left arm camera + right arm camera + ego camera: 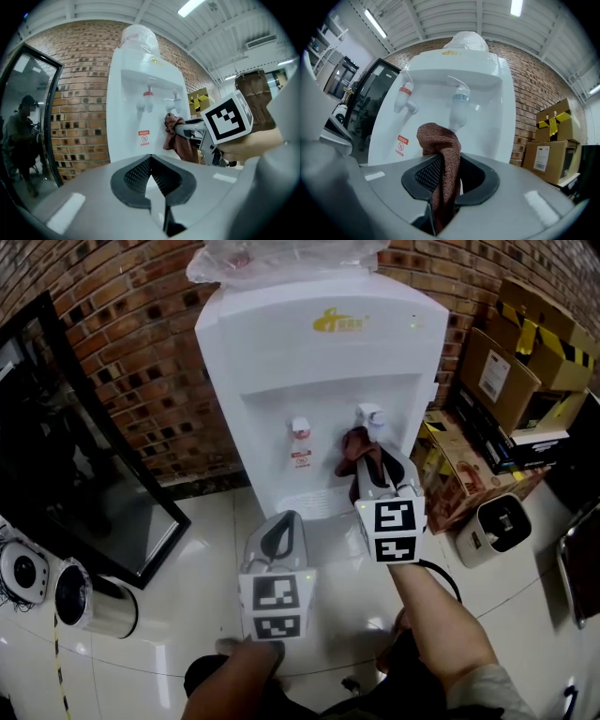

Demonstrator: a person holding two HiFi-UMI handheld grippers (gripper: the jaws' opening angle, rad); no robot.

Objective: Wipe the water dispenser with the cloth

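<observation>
The right gripper (368,461) is squeezing one cloth (354,446) by one water dispenser (328,362) with two taps, a red tap (300,427) and a blue tap (371,415). The left gripper (278,532) is hanging closed, empty.

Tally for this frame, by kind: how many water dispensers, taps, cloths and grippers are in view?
Water dispenser: 1
Taps: 2, red tap and blue tap
Cloth: 1
Grippers: 2, left gripper and right gripper
Total: 6

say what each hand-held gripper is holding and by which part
The right hand-held gripper pinches the brown cloth at a bunched fold; the left hand-held gripper holds nothing.
</observation>
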